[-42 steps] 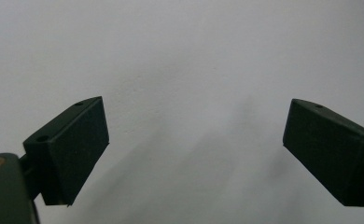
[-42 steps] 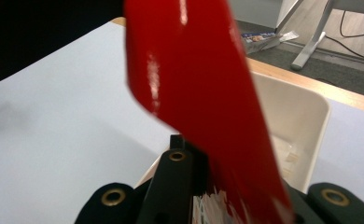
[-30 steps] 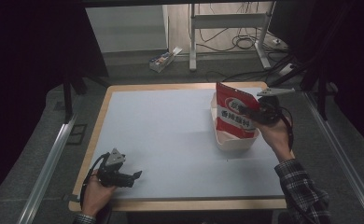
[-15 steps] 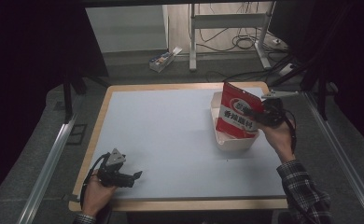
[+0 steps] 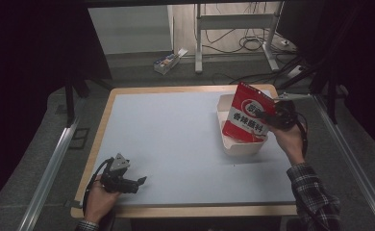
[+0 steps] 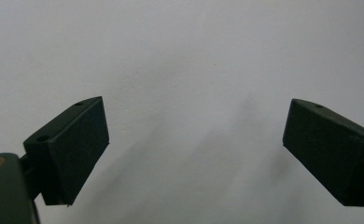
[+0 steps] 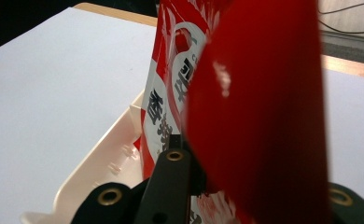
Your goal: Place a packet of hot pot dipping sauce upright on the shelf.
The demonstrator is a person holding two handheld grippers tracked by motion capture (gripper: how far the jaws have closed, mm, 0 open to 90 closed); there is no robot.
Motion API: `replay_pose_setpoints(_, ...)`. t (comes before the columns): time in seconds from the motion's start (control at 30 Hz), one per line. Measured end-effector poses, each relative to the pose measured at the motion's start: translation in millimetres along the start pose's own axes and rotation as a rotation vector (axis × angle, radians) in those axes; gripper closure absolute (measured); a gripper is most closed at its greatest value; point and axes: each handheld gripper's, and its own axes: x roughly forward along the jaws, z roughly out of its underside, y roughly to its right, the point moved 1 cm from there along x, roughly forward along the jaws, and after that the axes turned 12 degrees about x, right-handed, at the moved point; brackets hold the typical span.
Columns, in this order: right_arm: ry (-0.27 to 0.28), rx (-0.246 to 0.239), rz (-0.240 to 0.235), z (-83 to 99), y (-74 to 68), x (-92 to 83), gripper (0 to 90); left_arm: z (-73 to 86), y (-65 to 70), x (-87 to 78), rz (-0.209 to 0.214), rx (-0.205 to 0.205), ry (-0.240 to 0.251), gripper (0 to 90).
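Note:
A red and white snack bag [image 5: 249, 117] with dark lettering stands tilted in a white tray [image 5: 233, 142] at the right of the table. My right gripper [image 5: 275, 118] is shut on the bag's right edge, and in the right gripper view the bag [image 7: 245, 107] rises from between the jaws above the tray's rim [image 7: 96, 158]. My left gripper [image 5: 141, 181] rests near the table's front left corner, open. In the left gripper view its pads [image 6: 75, 144] stand wide apart over bare table with nothing between them.
The pale grey table top [image 5: 176, 139] has a wooden border. Beyond the far edge, a power strip [image 5: 166, 61], cables and a metal stand's legs [image 5: 233, 38] lie on the floor. A metal rail [image 5: 51, 168] runs along the left side.
The right gripper has tipped the bag's top over to the right and moved it slightly rightward in the tray. The left gripper has stayed still.

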Motion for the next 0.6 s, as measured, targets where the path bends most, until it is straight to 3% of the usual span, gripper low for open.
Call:
replay_pose_setpoints(0.23,-0.005,0.001,0.019,1.1,-1.2,2.3,72.7,-0.1,0.1,-0.2,0.000,0.000,0.001,6.7)
replay_pose_setpoints(0.6,0.011,-0.026,0.069,-4.6,-8.4,1.3,42.4,0.1,0.1,-0.1,0.000,0.000,0.001,6.7)
